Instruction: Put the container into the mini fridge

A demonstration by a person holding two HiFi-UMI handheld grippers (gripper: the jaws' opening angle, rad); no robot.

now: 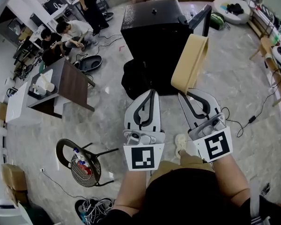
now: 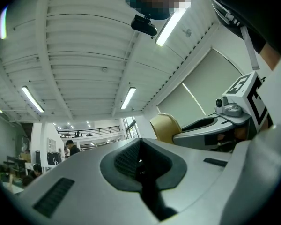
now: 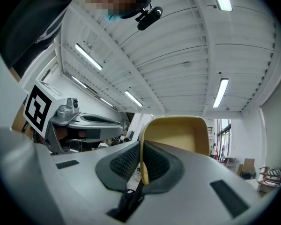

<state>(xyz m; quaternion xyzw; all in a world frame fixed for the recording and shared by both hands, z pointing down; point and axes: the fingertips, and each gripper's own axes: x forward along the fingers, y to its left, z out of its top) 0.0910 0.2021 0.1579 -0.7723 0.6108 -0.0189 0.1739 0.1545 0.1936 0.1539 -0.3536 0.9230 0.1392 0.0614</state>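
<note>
A tan plastic container hangs tilted in front of the black mini fridge, whose door stands ajar on its right side. My right gripper is shut on the container's rim; in the right gripper view the thin tan wall sits pinched between the ribbed pads. My left gripper is beside it on the left, shut with nothing in it, its jaws together in the left gripper view. That view also shows the container past the right gripper's side. Both grippers point upward toward the ceiling.
A brown table with white items stands to the left. A black chair holding a basket is at the lower left. Several people sit and stand at the back left. Cables cross the floor on the right.
</note>
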